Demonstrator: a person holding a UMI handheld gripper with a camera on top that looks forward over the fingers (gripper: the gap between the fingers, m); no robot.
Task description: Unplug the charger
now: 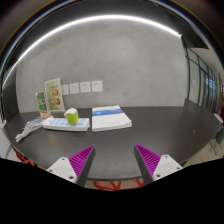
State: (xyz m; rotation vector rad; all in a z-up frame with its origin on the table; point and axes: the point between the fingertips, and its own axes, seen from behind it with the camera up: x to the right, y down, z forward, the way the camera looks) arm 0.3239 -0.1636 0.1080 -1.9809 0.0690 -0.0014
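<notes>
My gripper is open over a dark tabletop, with nothing between its magenta pads. Wall sockets, white and in a row, sit on the grey wall beyond the table. A white cable or charger lead lies on the table's left part near the books. I cannot make out a plugged-in charger in the sockets. All of these lie well beyond the fingers.
A stack of books with a green round object on top lies at the left. Another book with a blue cover lies beside it. An upright printed card stands against the wall. A window or doorway is at the right.
</notes>
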